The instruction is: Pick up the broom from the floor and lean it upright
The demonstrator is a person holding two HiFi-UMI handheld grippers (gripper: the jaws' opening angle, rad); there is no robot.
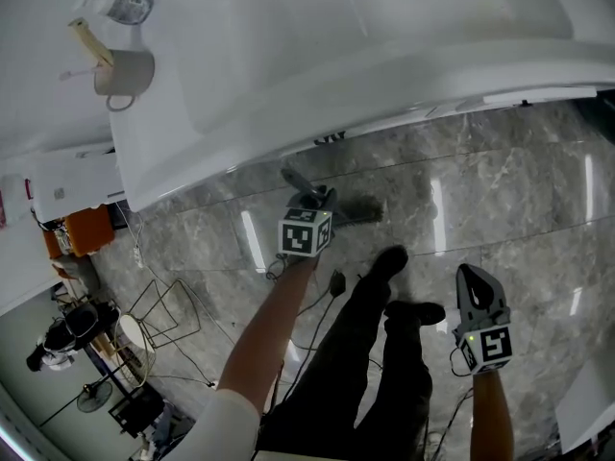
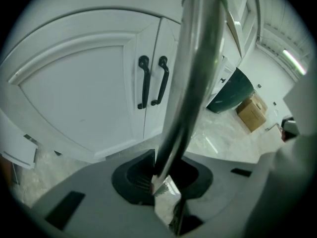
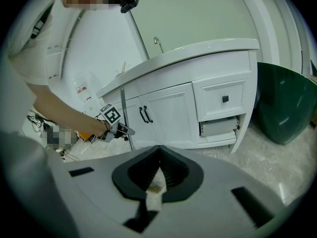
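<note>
The broom's metal handle [image 2: 198, 58] rises steeply between the jaws of my left gripper [image 2: 166, 180], which is shut on it. In the head view the left gripper [image 1: 309, 209] is just in front of the white vanity, with a dark blur that looks like the broom head [image 1: 360, 209] low by the floor. In the right gripper view the handle [image 3: 124, 110] stands nearly upright against the cabinet, gripped by the left gripper [image 3: 119, 129]. My right gripper [image 1: 478, 291] hangs apart at the lower right, pads together with nothing between them [image 3: 154, 190].
A white vanity counter [image 1: 288, 75] carries a cup [image 1: 125, 70]. Its cabinet doors have black handles [image 2: 151, 83]. A dark green bin [image 3: 282, 103] and a cardboard box [image 2: 252, 112] stand to the right. The person's legs [image 1: 384, 344], cables and a wire rack [image 1: 159, 310] are on the marble floor.
</note>
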